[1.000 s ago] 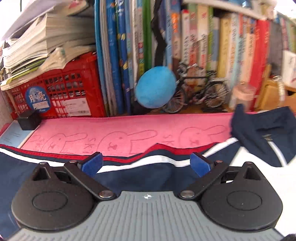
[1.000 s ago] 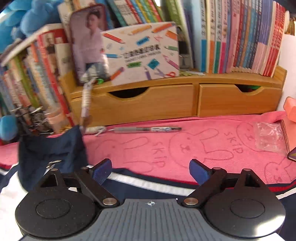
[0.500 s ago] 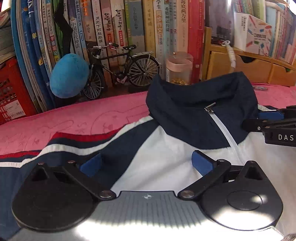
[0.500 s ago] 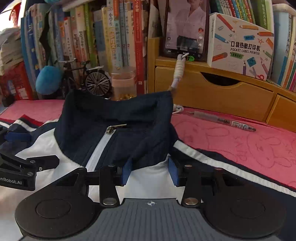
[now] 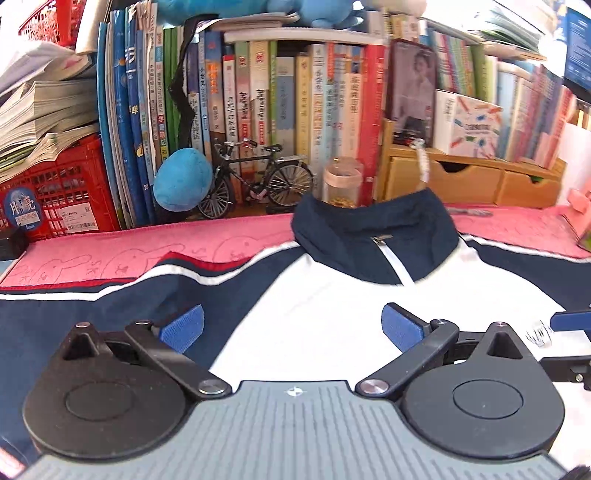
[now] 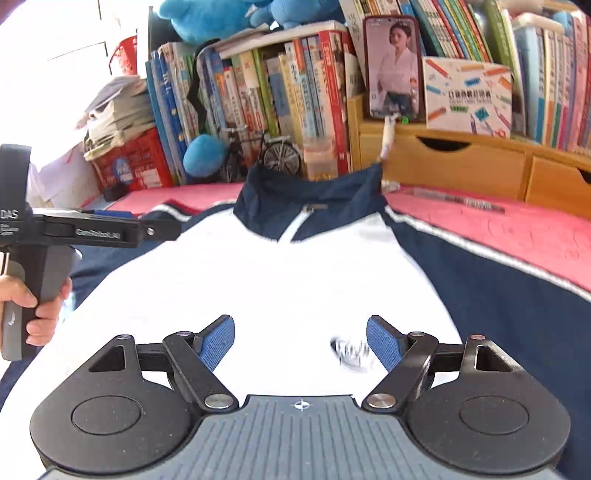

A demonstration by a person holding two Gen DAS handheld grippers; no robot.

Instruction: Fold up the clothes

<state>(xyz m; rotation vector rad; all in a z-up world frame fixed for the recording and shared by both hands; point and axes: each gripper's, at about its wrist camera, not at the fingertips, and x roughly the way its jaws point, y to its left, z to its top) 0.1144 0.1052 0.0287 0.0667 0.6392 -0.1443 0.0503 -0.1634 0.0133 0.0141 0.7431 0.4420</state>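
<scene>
Home study desk, plainly: packed books (image 5: 258, 122) along the back edge, wooden drawers (image 6: 480, 166) at the back right corner, a red crate (image 5: 62, 188) of papers at the left, a model bicycle (image 5: 255, 177) (plush toys (image 6: 207, 18) on top), pink towel (image 5: 147, 251) spread beneath.

My left wrist camera looks forward over my left gripper (image 5: 291, 326), close above the white and navy zip jacket (image 5: 317, 317). My right camera looks likewise over my right gripper (image 6: 301, 343). Both share the jacket's navy collar (image 6: 314, 199) ahead.
</scene>
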